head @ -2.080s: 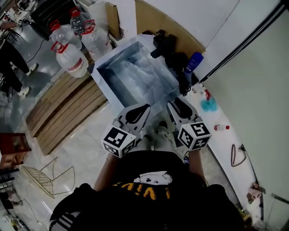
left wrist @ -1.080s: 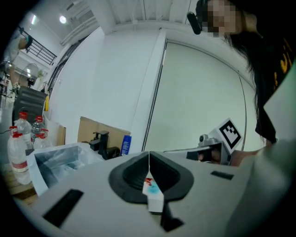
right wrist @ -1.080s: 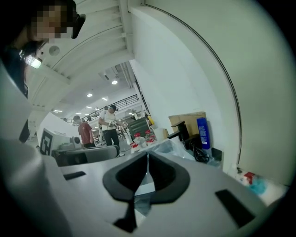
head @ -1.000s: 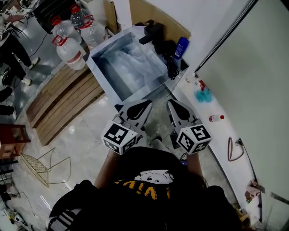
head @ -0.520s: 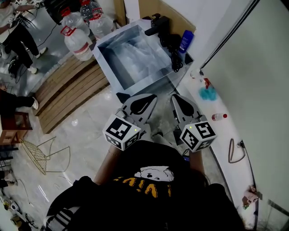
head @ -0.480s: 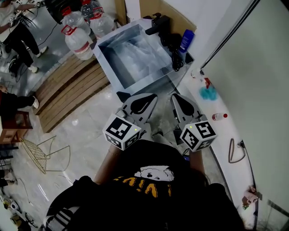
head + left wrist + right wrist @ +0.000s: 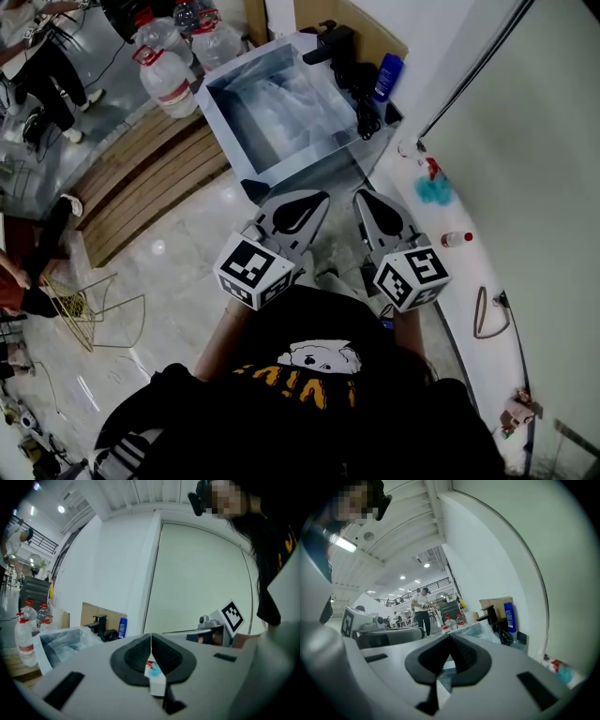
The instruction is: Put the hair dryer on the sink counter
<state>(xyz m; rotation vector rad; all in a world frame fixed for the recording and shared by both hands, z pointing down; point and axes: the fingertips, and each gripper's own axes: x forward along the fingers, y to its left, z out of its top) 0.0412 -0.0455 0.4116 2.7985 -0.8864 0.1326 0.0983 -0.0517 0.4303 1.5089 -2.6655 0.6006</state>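
The black hair dryer [image 7: 362,86] lies with its coiled cord at the far right corner of the sink [image 7: 221,127], between a black faucet [image 7: 329,42] and a blue bottle [image 7: 385,77]. The left gripper view shows the hair dryer [image 7: 110,635] far ahead, and so does the right gripper view, hair dryer [image 7: 504,633]. My left gripper [image 7: 315,199] and right gripper [image 7: 360,195] are side by side in front of my body, short of the sink's near edge. Both are shut and hold nothing.
The sink basin is lined with clear plastic film. Large water bottles [image 7: 170,79] and a wooden pallet [image 7: 141,183] stand to its left, a wire rack [image 7: 82,302] on the floor. A white ledge [image 7: 469,291] on the right carries a teal item [image 7: 433,191] and a small bottle [image 7: 457,239]. People stand at far left.
Both grippers have moved a little toward the sink, jaws still shut. A person's legs have come into view at the left edge by the wire rack.
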